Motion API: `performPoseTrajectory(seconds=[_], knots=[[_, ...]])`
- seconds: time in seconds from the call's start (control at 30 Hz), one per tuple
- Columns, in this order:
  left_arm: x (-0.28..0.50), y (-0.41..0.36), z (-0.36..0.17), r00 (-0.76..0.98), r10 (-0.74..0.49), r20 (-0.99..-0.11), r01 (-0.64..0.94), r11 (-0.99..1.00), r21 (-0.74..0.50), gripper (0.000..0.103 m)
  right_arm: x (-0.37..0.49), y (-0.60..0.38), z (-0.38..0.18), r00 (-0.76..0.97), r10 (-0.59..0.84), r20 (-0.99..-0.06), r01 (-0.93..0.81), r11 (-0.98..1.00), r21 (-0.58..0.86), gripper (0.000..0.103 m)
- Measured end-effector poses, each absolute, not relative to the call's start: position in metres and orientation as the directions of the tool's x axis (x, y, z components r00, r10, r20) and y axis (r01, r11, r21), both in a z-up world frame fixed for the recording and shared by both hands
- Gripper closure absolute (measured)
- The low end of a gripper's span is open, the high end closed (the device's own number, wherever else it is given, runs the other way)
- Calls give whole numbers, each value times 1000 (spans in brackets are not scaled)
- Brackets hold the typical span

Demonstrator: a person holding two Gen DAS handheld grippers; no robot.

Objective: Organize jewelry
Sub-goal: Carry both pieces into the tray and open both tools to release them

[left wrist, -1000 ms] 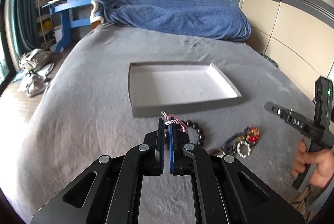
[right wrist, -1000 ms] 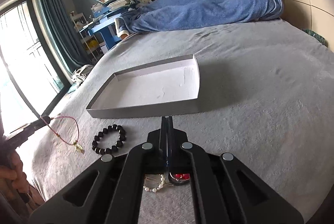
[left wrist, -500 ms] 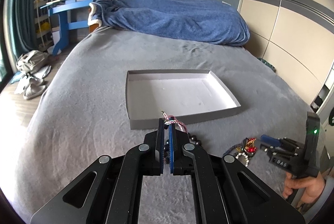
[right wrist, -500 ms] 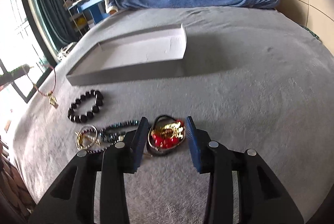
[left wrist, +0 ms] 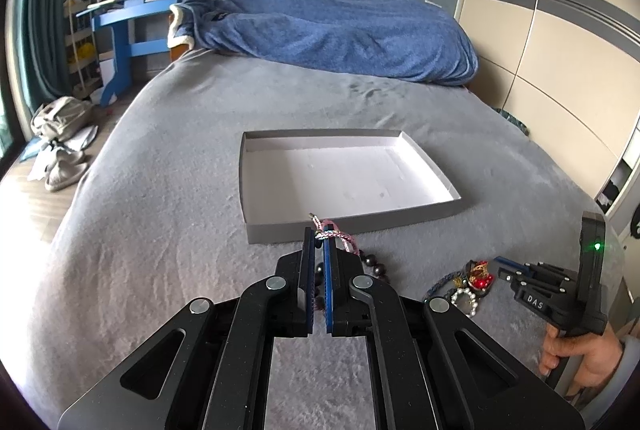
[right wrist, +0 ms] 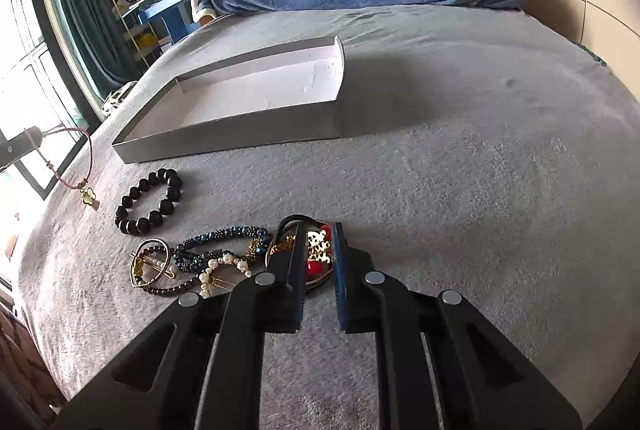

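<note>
A shallow grey box tray (left wrist: 416,218) (right wrist: 240,135) lies on the grey bed. My left gripper (left wrist: 318,236) is shut on a pink cord bracelet (left wrist: 340,238), held in the air just short of the tray's near wall; the bracelet and its gold charm also hang at the left of the right wrist view (right wrist: 86,189). My right gripper (right wrist: 316,242) is open, its fingers either side of a red and gold bracelet (right wrist: 318,256) (left wrist: 478,272) on the bed. A black bead bracelet (right wrist: 150,199) lies near the tray.
A heap of jewelry lies left of my right gripper: a blue beaded strand (right wrist: 220,242), a pearl piece (right wrist: 224,268) and a gold clip (right wrist: 150,264). A blue blanket (left wrist: 332,29) lies at the bed's far end. A blue desk (left wrist: 132,13) stands far left.
My right gripper opened, moved down onto the jewelry heap and now straddles the red and gold bracelet. My left gripper rose a little with the pink bracelet.
</note>
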State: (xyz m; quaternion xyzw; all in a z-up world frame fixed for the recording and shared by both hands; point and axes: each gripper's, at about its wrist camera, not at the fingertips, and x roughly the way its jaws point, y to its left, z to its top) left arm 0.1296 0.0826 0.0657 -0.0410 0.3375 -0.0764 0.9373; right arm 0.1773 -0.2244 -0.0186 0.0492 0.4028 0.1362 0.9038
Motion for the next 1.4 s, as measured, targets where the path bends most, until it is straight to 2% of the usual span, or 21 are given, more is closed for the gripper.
performPoseTrajectory(seconds=[0.1, 0.17, 0.33, 0.53, 0.57, 0.63, 0.67, 0.7, 0.93, 0.97, 1.07, 1.4], knots=[[129, 82, 65, 760, -170, -627, 117, 985, -125, 98, 180, -225, -23, 627, 284, -726, -202, 959, 201, 93], [129, 82, 65, 760, -170, -627, 117, 985, -126, 98, 181, -228, -23, 621, 297, -725, -198, 955, 221, 103], [129, 82, 65, 762, -168, -626, 115, 986, -124, 98, 175, -235, -7, 644, 356, -678, -211, 934, 289, 103], [128, 82, 65, 763, -167, -625, 116, 986, -122, 98, 166, -238, 16, 685, 362, -632, -218, 930, 296, 103], [128, 82, 65, 762, -167, -625, 116, 986, -122, 98, 168, -240, 14, 680, 348, -645, -201, 935, 292, 103], [128, 82, 65, 761, -169, -626, 118, 985, -123, 98, 170, -242, 7, 666, 338, -665, -184, 938, 292, 94], [129, 82, 65, 761, -170, -626, 118, 985, -124, 98, 172, -243, 0, 650, 328, -686, -175, 943, 285, 83], [129, 82, 66, 761, -170, -626, 118, 985, -125, 98, 173, -242, -3, 644, 327, -692, -173, 943, 284, 79], [128, 80, 66, 760, -172, -627, 122, 985, -121, 98, 176, -230, -21, 613, 327, -720, -205, 945, 254, 79], [128, 80, 66, 760, -172, -627, 121, 985, -123, 98, 177, -229, -22, 609, 327, -722, -210, 945, 251, 80], [128, 79, 66, 760, -171, -627, 121, 985, -122, 98, 175, -224, -24, 607, 323, -726, -226, 946, 231, 98], [127, 80, 68, 764, -167, -623, 123, 986, -113, 98, 164, -227, 14, 676, 374, -635, -261, 927, 268, 101]])
